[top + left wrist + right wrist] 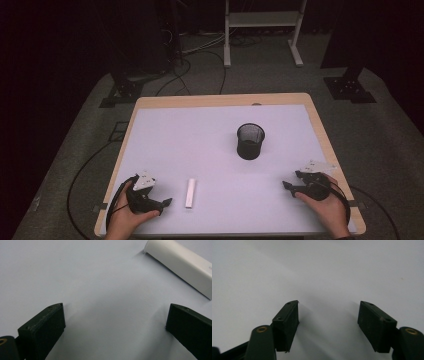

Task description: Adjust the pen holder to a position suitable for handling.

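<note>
A short white bar point(191, 192) lies flat on the white table top near the front edge. My left gripper point(166, 202) rests low on the table just left of it, held in a hand, jaws pointing right toward the bar. In the left gripper view its jaws point(115, 315) stand wide apart over bare table, and the white bar point(182, 263) lies beyond them at the upper right. My right gripper point(287, 186) sits at the front right of the table, pointing left. Its jaws point(328, 312) are apart with nothing between them.
A black mesh cup point(250, 141) stands upright right of the table's middle, well behind both grippers. The wooden table edge point(220, 100) frames the white mat. Cables and dark stand feet point(125, 90) lie on the grey floor, and a white frame point(262, 30) stands behind.
</note>
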A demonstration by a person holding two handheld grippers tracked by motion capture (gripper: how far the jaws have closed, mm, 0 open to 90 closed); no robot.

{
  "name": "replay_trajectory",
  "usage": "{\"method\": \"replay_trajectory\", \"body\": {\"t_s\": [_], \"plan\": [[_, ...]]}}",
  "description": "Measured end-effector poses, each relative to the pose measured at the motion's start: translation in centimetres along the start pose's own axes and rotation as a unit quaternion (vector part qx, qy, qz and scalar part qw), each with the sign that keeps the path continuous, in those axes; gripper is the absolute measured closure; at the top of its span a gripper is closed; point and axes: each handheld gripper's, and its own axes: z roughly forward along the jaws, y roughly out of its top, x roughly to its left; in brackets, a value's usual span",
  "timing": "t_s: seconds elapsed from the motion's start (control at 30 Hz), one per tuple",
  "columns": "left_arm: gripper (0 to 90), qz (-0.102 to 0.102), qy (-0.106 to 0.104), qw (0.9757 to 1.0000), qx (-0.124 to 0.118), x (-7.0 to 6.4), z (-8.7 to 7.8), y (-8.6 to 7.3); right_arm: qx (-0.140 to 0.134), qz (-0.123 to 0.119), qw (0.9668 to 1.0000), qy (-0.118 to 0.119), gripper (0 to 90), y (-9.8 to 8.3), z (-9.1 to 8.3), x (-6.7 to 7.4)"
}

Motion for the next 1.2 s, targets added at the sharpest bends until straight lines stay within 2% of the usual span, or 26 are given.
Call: {"method": "replay_trajectory", "body": {"t_s": [0.47, 0.73, 1.2], "plan": [[1.4, 0.000, 0.000, 1.0000, 0.000, 0.0, 0.0, 0.0, -0.012, 0.008, 0.9999, 0.005, 37.0, 1.1, -0.8, -0.4], [1.4, 0.000, 0.000, 1.0000, 0.000, 0.0, 0.0, 0.0, -0.025, 0.014, 0.9995, 0.010, 39.1, 2.5, -1.3, -0.7], [1.4, -0.001, -0.001, 1.0000, 0.000, 0.0, 0.0, 0.0, -0.043, 0.009, 0.9990, 0.013, 43.1, 4.9, -1.8, -0.8]]}}
